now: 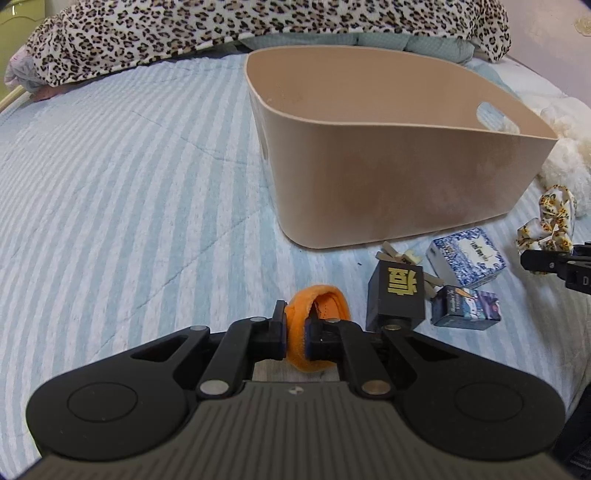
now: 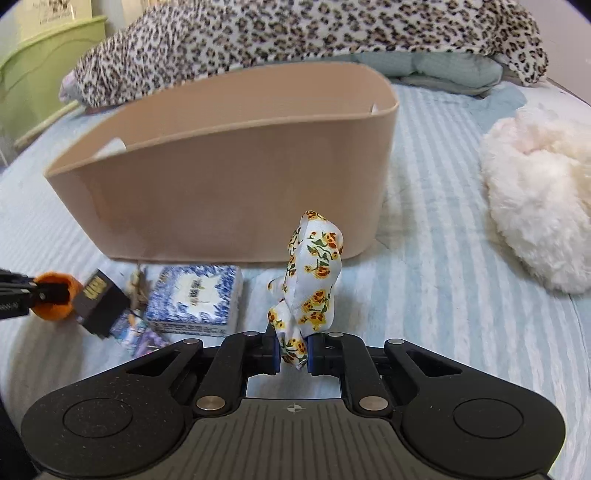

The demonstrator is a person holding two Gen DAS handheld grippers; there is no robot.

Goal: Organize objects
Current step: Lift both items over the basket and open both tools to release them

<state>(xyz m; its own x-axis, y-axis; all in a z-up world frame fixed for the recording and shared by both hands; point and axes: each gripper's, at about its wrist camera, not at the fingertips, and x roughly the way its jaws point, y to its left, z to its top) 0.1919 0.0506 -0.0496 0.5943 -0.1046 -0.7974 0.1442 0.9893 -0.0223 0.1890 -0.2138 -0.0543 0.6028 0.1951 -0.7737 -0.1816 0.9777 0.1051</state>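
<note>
My left gripper (image 1: pixel 295 341) is shut on an orange fuzzy band (image 1: pixel 317 325), held just above the striped bedspread in front of the beige bin (image 1: pixel 388 184). My right gripper (image 2: pixel 291 354) is shut on a floral fabric scrunchie (image 2: pixel 314 280), which stands up from the jaws in front of the bin (image 2: pixel 221 192). The scrunchie also shows at the right edge of the left wrist view (image 1: pixel 550 225), and the orange band at the left edge of the right wrist view (image 2: pixel 55 295). The bin's inside looks empty where visible.
On the bed near the bin lie a black box with a gold character (image 1: pixel 397 295), a blue-and-white patterned box (image 1: pixel 465 256), a small dark carton (image 1: pixel 467 308) and wooden pieces (image 1: pixel 399 254). A white fluffy toy (image 2: pixel 539 206) lies right. A leopard blanket (image 2: pixel 295 29) lies behind.
</note>
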